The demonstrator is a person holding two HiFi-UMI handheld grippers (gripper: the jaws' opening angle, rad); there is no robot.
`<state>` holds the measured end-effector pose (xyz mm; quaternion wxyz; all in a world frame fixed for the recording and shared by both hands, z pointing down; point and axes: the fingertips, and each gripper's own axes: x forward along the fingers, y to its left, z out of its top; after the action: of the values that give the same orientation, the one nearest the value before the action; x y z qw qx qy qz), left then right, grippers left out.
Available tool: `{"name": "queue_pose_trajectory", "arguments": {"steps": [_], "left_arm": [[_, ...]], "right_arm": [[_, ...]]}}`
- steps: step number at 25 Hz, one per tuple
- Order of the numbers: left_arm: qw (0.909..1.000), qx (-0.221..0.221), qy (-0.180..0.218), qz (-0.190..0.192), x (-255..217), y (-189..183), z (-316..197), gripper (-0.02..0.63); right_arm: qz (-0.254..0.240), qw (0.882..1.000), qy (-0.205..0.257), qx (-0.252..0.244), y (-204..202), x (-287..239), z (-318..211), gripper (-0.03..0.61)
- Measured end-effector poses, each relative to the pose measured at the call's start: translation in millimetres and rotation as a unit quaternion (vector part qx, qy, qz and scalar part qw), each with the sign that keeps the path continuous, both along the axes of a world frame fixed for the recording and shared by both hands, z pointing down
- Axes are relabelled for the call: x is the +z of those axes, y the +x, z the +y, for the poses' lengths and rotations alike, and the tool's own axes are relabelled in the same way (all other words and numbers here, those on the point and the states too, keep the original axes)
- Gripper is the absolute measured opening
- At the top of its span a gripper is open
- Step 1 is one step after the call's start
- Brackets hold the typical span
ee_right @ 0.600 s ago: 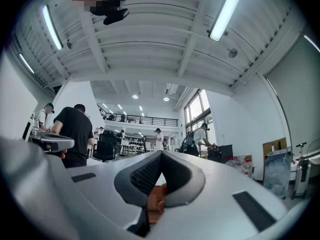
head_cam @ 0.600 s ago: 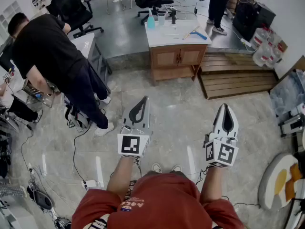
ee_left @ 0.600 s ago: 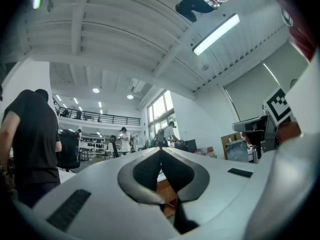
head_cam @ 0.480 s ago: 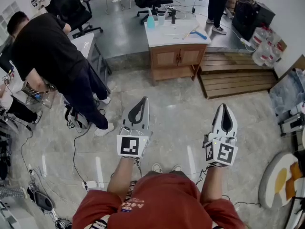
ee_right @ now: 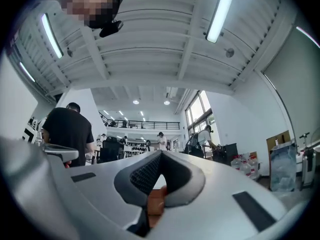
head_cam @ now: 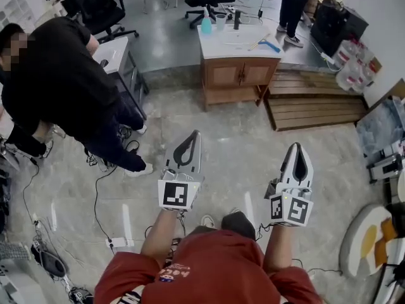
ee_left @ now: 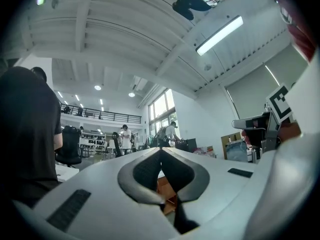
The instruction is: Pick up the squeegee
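Ahead, wooden cabinet [head_cam: 237, 75] stands on pale floor [head_cam: 240, 151].

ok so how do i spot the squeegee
Look at the wooden cabinet with the white top. The squeegee lies flat near the top's right end, blue-handled, while its neighbours, a blue bottle and a cup, stand upright at the far edge.

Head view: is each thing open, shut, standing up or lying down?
White left gripper: shut, empty.
White right gripper: shut, empty.
Wooden cabinet doors: shut.
Blue-handled squeegee: lying flat on white countertop, untouched.
Turquoise spray bottle: upright.
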<state>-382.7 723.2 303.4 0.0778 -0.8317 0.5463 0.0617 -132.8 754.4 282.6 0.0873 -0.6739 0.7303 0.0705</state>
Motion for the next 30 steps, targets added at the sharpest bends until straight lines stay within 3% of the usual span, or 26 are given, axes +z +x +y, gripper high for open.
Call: {"name": "queue_pose_trajectory", "arguments": {"steps": [8,16,21,30], "left_arm": [[1.0000,0.001,-0.004,-0.007,6,12,-18,0.017],[0.9999,0.011,0.004,-0.012,7,48,-73,0.017],[0.9996,0.018,-0.007,-0.022,13,97,-144,0.017],[0.9982,0.024,-0.038,-0.040,29,214,-306,0.017]], "right_arm": [[0.005,1.000,-0.003,0.009,10,6,-18,0.005],[-0.024,1.000,-0.015,0.007,40,26,-80,0.006],[-0.031,0.999,-0.025,0.009,85,35,-150,0.006],[-0.044,0.997,-0.058,0.010,203,57,-310,0.006]]}}
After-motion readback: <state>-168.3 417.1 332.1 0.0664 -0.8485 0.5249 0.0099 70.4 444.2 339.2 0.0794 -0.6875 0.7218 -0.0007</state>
